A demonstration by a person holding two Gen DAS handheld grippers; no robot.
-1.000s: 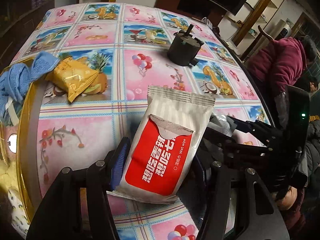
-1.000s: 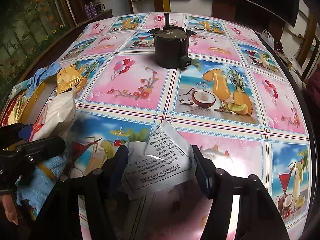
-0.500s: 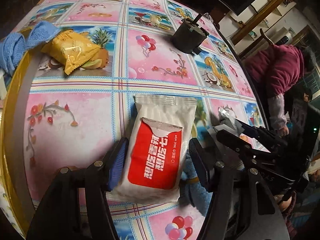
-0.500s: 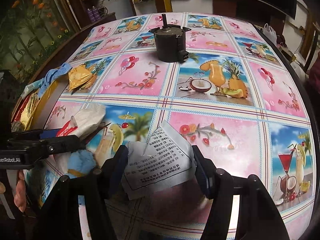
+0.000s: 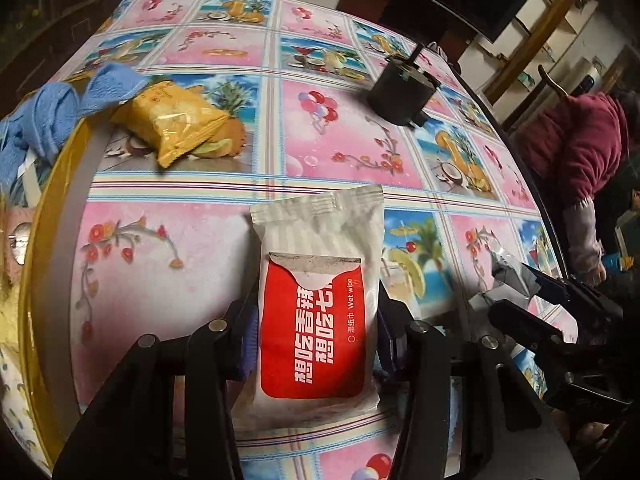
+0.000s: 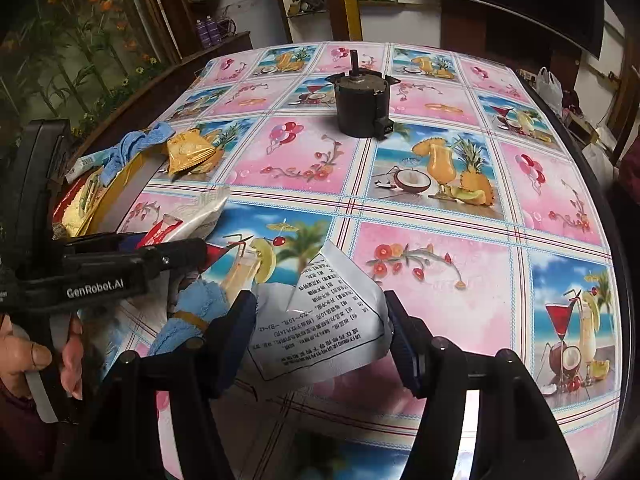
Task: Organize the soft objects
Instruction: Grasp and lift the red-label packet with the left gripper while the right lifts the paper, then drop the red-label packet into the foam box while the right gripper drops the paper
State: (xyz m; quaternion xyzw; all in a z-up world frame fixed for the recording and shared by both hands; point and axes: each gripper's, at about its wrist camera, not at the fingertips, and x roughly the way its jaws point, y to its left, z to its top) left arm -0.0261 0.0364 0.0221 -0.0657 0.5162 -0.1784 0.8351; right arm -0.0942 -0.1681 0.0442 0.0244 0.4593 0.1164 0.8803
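Observation:
My left gripper [image 5: 316, 340] is shut on a red-and-white wet wipe pack [image 5: 318, 304] and holds it just above the table; the pack also shows in the right wrist view [image 6: 188, 220]. My right gripper [image 6: 322, 332] is shut on a white wet wipe pack with printed text [image 6: 320, 324]. A yellow snack packet [image 5: 176, 120] lies on the table by the yellow-rimmed tray [image 5: 60, 184]. A blue cloth [image 5: 60, 108] hangs over the tray's far rim. Another blue cloth [image 6: 192, 312] lies under the left gripper.
A black cylindrical motor [image 6: 360, 104] stands at the table's far middle. The tray at the left holds soft items and packets [image 6: 80, 200]. A person in a maroon jacket [image 5: 580, 160] sits beyond the table's right edge. The tablecloth [image 6: 460, 240] has fruit and drink prints.
My left gripper has moved with the red wipe pack back toward the tray side. The right gripper has shifted slightly, still holding its pack.

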